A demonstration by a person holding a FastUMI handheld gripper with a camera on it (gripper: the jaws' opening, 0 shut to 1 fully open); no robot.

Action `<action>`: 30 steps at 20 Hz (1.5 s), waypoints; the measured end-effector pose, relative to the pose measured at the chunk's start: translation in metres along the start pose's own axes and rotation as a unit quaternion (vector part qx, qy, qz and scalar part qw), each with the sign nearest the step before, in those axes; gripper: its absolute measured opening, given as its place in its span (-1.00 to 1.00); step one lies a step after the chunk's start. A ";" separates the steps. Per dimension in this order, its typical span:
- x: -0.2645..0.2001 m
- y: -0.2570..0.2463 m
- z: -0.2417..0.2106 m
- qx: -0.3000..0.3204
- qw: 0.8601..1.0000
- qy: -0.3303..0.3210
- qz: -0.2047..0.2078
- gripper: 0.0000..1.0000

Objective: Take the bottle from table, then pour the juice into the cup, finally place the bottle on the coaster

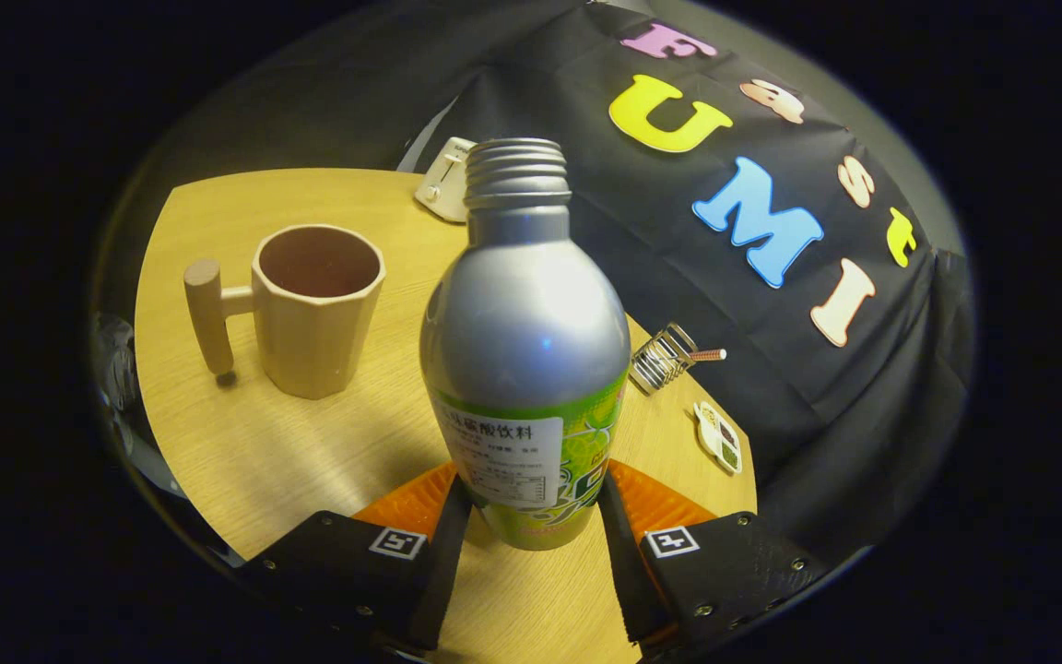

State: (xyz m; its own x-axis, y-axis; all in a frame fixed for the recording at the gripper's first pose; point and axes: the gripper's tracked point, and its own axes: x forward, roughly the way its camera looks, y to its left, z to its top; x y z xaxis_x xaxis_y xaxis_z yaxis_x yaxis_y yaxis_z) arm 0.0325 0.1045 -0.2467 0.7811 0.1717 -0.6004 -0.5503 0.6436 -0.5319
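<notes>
A silver bottle with a green label and an open threaded neck stands upright between my fingers. My gripper is shut on its lower part, one finger pressing on the left and the other on the right. An orange ribbed coaster lies right under and behind the bottle's base, showing on both sides of it. I cannot tell whether the base touches it. A beige faceted cup with a wooden peg handle stands on the round wooden table, beyond the fingers to the left.
A white appliance sits at the table's far edge behind the bottle. A small wire rack and a little leaf-shaped dish lie to the right near the table's edge, with the black cloth wall behind them.
</notes>
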 end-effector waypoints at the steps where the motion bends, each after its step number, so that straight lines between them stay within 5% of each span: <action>1: 0.000 -0.001 0.001 -0.014 1.000 0.002 -0.001 0.43; 18: 0.002 -0.006 0.014 -0.182 0.982 0.044 -0.009 0.44; 30: 0.003 -0.020 0.018 -0.287 0.953 0.092 -0.025 0.44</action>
State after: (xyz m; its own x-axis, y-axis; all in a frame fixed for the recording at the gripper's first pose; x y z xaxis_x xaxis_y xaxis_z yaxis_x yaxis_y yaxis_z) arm 0.0512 0.1056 -0.2278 0.7741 -0.0158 -0.6329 -0.6265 0.1245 -0.7694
